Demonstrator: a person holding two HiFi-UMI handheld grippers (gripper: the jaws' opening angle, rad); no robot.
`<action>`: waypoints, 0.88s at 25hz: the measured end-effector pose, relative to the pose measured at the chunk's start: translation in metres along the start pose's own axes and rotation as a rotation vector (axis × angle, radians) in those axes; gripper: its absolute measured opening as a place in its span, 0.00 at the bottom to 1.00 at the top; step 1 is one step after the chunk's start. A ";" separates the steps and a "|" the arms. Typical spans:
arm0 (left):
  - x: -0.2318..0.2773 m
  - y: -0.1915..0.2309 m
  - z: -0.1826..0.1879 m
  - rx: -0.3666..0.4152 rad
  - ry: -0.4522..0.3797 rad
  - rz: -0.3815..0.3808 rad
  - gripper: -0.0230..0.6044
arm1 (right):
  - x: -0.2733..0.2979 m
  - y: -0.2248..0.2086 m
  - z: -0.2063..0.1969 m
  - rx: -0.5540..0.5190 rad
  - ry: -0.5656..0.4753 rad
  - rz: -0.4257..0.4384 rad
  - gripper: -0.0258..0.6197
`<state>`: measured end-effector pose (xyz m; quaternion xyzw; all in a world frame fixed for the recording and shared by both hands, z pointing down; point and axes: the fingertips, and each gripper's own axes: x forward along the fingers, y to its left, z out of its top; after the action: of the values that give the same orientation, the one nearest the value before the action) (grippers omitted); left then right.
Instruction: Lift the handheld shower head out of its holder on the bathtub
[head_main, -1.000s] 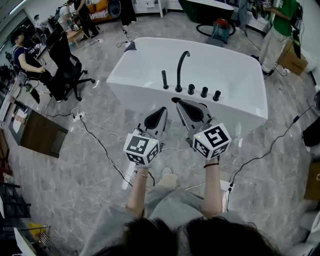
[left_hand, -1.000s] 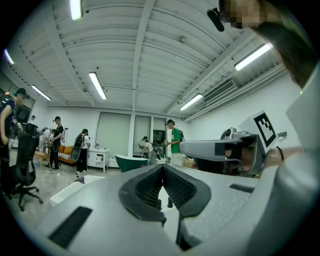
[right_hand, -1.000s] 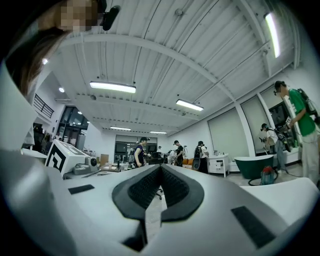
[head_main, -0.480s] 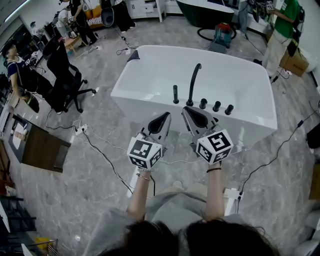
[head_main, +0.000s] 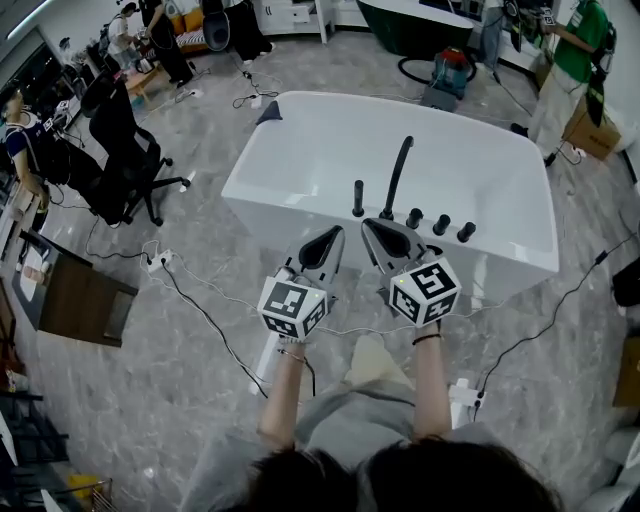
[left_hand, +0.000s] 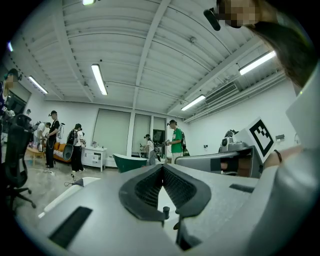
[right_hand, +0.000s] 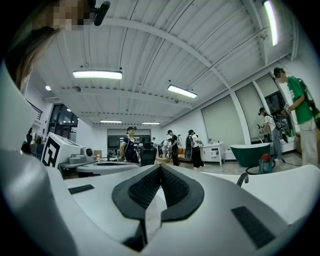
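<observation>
The white bathtub (head_main: 300, 130) stands just ahead of me. On its near rim the black handheld shower head (head_main: 358, 198) sits upright in its holder, left of the tall curved black faucet (head_main: 398, 172) and three black knobs (head_main: 441, 224). My left gripper (head_main: 335, 232) is shut and empty, its tip a little short of the rim below the shower head. My right gripper (head_main: 366, 225) is beside it, also shut and empty, close under the faucet base. In the left gripper view the left gripper (left_hand: 162, 167) has its pads together; the right gripper (right_hand: 160, 167) shows the same, with the faucet (right_hand: 243, 178) to its right.
Cables and a power strip (head_main: 158, 262) lie on the grey floor in front of the tub. A black office chair (head_main: 125, 150) and a desk (head_main: 75, 275) are at the left. Several people stand at the back, with a dark green tub (head_main: 410, 25) and a red vacuum (head_main: 452, 62).
Both grippers have moved forward toward the tub's near rim, side by side, and stayed shut. The tub and its fittings now sit closer.
</observation>
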<state>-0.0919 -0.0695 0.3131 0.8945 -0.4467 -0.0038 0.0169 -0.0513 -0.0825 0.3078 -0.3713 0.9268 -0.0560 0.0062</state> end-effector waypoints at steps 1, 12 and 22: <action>0.004 0.006 -0.002 -0.008 0.001 -0.006 0.05 | 0.008 -0.004 -0.003 0.001 0.007 -0.006 0.04; 0.081 0.051 -0.045 -0.092 0.084 -0.005 0.05 | 0.068 -0.077 -0.045 0.047 0.133 -0.024 0.04; 0.140 0.113 -0.110 -0.187 0.166 0.052 0.05 | 0.133 -0.146 -0.110 0.106 0.219 -0.009 0.04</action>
<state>-0.0954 -0.2462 0.4282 0.8744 -0.4646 0.0293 0.1372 -0.0536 -0.2681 0.4369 -0.3663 0.9160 -0.1454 -0.0757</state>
